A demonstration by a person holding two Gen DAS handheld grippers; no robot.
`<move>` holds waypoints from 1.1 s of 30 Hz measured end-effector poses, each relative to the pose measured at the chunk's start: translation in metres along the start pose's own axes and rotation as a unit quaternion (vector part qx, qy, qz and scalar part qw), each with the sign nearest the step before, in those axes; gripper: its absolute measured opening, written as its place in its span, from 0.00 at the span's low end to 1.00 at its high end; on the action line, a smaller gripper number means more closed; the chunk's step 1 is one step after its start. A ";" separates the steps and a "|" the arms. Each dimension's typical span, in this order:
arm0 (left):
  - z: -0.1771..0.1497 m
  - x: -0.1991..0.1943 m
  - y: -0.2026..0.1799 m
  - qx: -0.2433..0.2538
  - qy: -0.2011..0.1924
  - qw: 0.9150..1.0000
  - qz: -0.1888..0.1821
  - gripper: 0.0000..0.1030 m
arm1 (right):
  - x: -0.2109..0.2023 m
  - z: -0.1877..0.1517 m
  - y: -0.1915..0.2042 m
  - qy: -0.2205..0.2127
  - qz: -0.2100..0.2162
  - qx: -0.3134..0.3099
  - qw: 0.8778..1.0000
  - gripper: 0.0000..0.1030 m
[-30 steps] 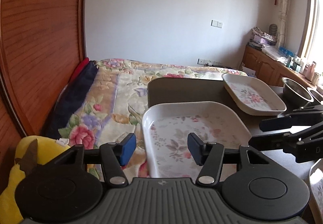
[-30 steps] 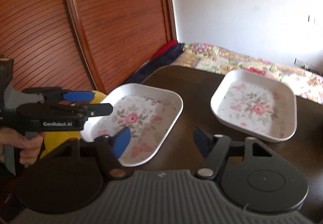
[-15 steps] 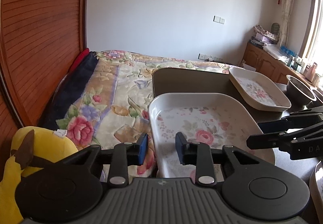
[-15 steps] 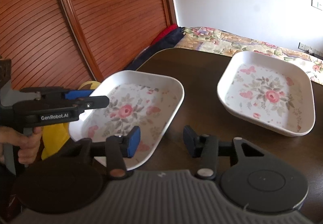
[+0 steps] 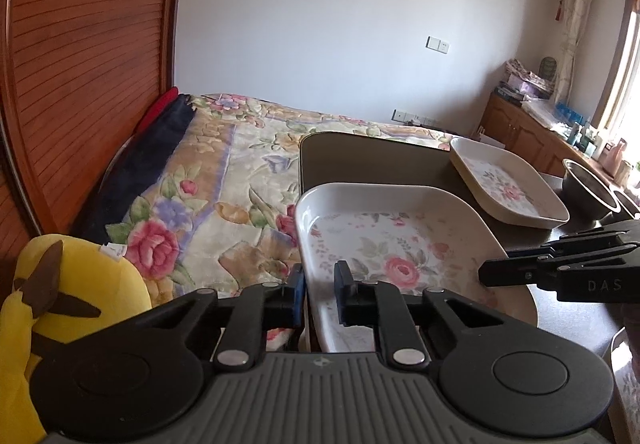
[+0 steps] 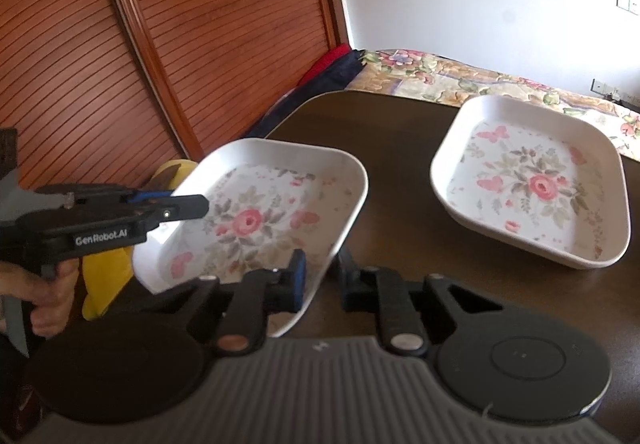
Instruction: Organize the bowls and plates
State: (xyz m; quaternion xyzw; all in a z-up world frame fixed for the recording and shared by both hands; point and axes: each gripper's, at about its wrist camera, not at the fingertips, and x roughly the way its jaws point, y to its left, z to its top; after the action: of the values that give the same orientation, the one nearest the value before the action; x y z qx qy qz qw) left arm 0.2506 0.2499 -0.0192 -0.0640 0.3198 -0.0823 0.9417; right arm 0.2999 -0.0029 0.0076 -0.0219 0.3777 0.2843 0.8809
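Note:
A white square plate with a rose print [image 5: 400,244] [image 6: 260,211] is held at the near left corner of the dark table, tilted and lifted off it. My left gripper [image 5: 320,296] is shut on its left rim; it shows from the side in the right wrist view [image 6: 176,203]. My right gripper [image 6: 320,280] is shut on the plate's near right rim; it shows at the right in the left wrist view [image 5: 500,272]. A second matching plate [image 5: 508,183] [image 6: 532,183] rests on the table farther back.
The dark table [image 6: 400,147] stands against a bed with a floral cover [image 5: 240,171]. A metal bowl [image 5: 588,191] sits at the far right. A yellow plush toy [image 5: 72,284] lies to the left. A slatted wooden wardrobe [image 6: 180,43] stands on the left.
Both grippers moved in from open and closed on opposite rims of the near plate. The plate has tilted up off the table.

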 end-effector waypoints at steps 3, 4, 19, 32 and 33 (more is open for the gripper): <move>0.001 -0.005 -0.002 0.001 -0.004 1.000 0.001 0.38 | 0.000 0.001 -0.001 0.001 -0.001 0.007 1.000 0.14; 0.002 -0.007 -0.004 0.002 -0.006 1.000 0.002 0.38 | -0.001 0.001 -0.002 0.001 0.000 0.009 1.000 0.14; 0.007 -0.047 -0.048 0.025 -0.039 0.999 -0.002 0.38 | -0.040 0.000 -0.011 -0.059 -0.007 0.013 0.998 0.09; -0.017 -0.075 -0.117 0.055 -0.048 0.997 -0.019 0.38 | -0.098 -0.031 -0.036 -0.093 -0.011 0.022 0.995 0.09; -0.019 -0.076 -0.123 0.057 -0.048 0.997 -0.021 0.38 | -0.103 -0.036 -0.040 -0.095 -0.012 0.024 0.995 0.09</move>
State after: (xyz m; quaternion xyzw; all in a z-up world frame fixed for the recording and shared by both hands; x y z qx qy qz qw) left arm 0.1657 0.1435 0.0325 -0.0210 0.2672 -0.1166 0.9563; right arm 0.2401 -0.0949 0.0451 0.0218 0.2989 0.2655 0.9163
